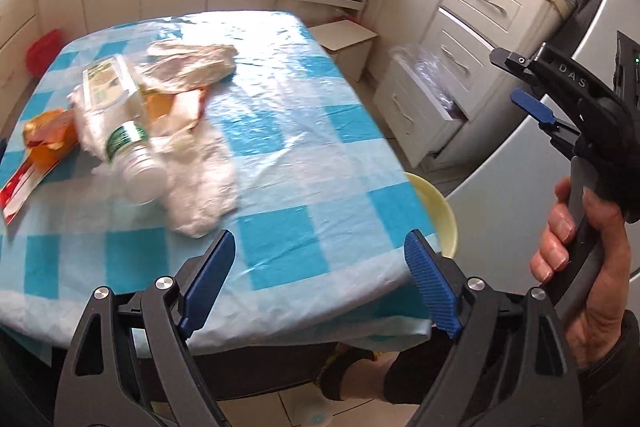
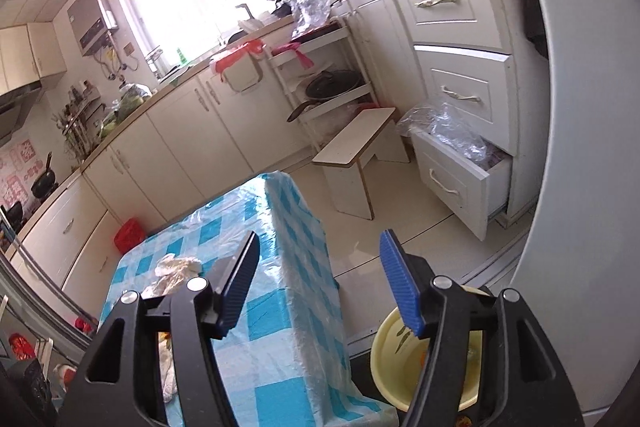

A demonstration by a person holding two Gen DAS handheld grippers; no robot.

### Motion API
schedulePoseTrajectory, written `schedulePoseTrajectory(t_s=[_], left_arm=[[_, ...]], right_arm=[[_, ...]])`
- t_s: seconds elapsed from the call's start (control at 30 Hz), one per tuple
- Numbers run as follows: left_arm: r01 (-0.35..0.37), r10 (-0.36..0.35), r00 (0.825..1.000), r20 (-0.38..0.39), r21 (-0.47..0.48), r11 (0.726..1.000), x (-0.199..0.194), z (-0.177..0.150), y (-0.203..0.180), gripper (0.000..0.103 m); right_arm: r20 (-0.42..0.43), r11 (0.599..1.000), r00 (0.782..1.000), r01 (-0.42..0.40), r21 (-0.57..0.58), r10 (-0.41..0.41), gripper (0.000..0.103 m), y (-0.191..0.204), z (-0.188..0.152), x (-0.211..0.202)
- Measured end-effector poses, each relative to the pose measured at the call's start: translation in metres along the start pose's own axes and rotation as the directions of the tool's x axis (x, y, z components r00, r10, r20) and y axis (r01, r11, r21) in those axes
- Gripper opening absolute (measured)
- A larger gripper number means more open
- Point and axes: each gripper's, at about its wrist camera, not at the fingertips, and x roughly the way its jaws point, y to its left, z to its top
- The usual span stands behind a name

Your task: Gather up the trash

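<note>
A pile of trash lies on the left of the blue checked table: a plastic bottle on its side, a crumpled white tissue, a clear plastic bag and orange wrappers. My left gripper is open and empty above the table's near edge, right of the pile. My right gripper is open and empty, held high past the table's right side; it also shows in the left wrist view. A yellow basin sits low beside the table, under the right gripper; its rim shows in the left wrist view.
White kitchen cabinets line the far and right walls; a lower drawer stands open with clear plastic in it. A small white stool stands on the floor beyond the table. A red bin sits by the far cabinets. A fridge is at the right.
</note>
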Motion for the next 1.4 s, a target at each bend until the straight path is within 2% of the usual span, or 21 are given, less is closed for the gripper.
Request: schedulePoseTrajectory(t_s=[0.17,0.3,0.47,0.57,0.73,0.9,1.0,1.07,1.13,1.23,1.4], left_arm=[[-0.067,0.069,0.997,0.019,-0.1,0.993,-0.021,-0.011,0.061,0.083],[-0.125,0.133,0.99,0.037,-0.176,0.976,-0.037,-0.017,0.108,0.083],[-0.202,0.223,0.972,0.071,-0.231,0.952,-0.051,-0.018,0.143,0.083],[-0.22,0.248,0.965,0.082,-0.26,0.94,-0.055,-0.014,0.159,0.083],[-0.244,0.292,0.953,0.086,-0.355,0.903,-0.065,-0.011,0.2,0.083],[-0.311,0.361,0.931,0.059,-0.391,0.866,-0.063,-0.011,0.231,0.083],[-0.336,0.37,0.928,0.032,-0.352,0.874,-0.051,-0.008,0.246,0.082],[-0.355,0.38,0.924,0.032,-0.293,0.888,-0.042,-0.003,0.251,0.082],[-0.346,0.36,0.932,0.031,-0.214,0.913,-0.032,0.005,0.254,0.082],[-0.336,0.338,0.941,0.003,-0.105,0.936,-0.013,0.014,0.257,0.083],[-0.348,0.347,0.938,-0.011,-0.018,0.937,-0.001,0.026,0.266,0.083]], right_arm=[[-0.047,0.994,0.998,-0.055,-0.095,0.051,0.065,0.038,-0.01,0.016],[-0.092,0.985,0.992,-0.093,-0.144,0.08,0.067,0.063,-0.018,0.03],[-0.136,0.971,0.985,-0.131,-0.199,0.105,0.068,0.088,-0.029,0.043],[-0.162,0.965,0.98,-0.153,-0.211,0.12,0.068,0.102,-0.035,0.048],[-0.206,0.954,0.963,-0.214,-0.21,0.171,0.07,0.123,-0.043,0.056],[-0.267,0.925,0.938,-0.287,-0.25,0.219,0.073,0.158,-0.058,0.067],[-0.302,0.899,0.921,-0.333,-0.286,0.245,0.075,0.181,-0.071,0.071],[-0.321,0.884,0.912,-0.354,-0.306,0.254,0.075,0.194,-0.078,0.073],[-0.335,0.874,0.906,-0.366,-0.32,0.258,0.075,0.202,-0.085,0.075],[-0.351,0.868,0.902,-0.372,-0.33,0.253,0.075,0.209,-0.091,0.078],[-0.355,0.875,0.904,-0.359,-0.324,0.239,0.075,0.205,-0.091,0.082]])
